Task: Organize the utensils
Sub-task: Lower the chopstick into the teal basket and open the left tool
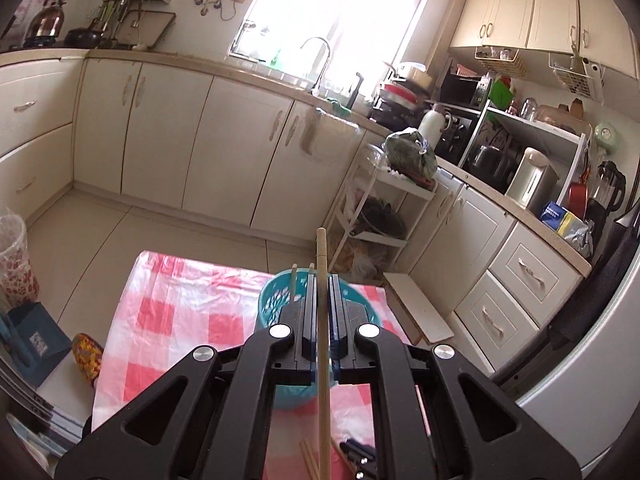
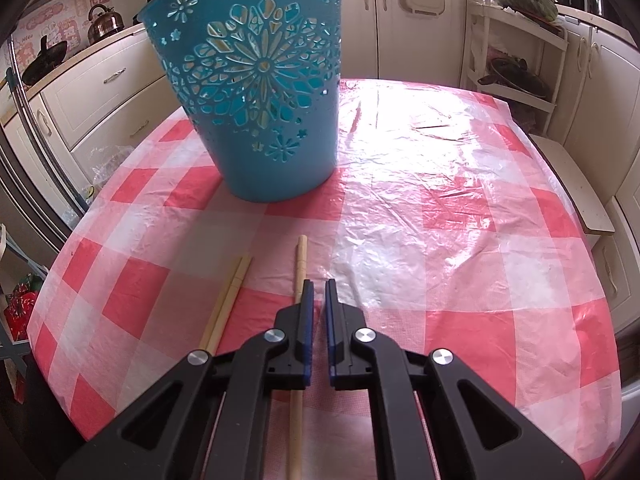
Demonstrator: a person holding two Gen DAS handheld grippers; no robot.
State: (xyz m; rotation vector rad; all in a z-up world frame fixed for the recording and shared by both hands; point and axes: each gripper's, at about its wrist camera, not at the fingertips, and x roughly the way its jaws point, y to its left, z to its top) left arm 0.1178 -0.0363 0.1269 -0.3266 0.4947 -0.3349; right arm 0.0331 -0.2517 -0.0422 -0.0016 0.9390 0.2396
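Note:
My left gripper (image 1: 322,280) is shut on a wooden chopstick (image 1: 321,248), which runs straight out between the pads, raised above the table. Below it stands a teal cut-out basket (image 1: 272,304) with two chopsticks (image 1: 294,284) sticking up from it. In the right wrist view the same basket (image 2: 256,100) stands at the far left of the pink checked tablecloth (image 2: 440,200). My right gripper (image 2: 319,284) is shut with nothing between its pads, low over the cloth. A single chopstick (image 2: 300,260) lies under its left finger, and a pair of chopsticks (image 2: 230,296) lies further left.
A white trolley rack (image 1: 384,208) with bags stands beyond the table, and a white board (image 1: 420,308) lies by the table's right edge. Cream cabinets (image 1: 224,140) line the walls. A blue box (image 1: 36,340) sits to the left of the table.

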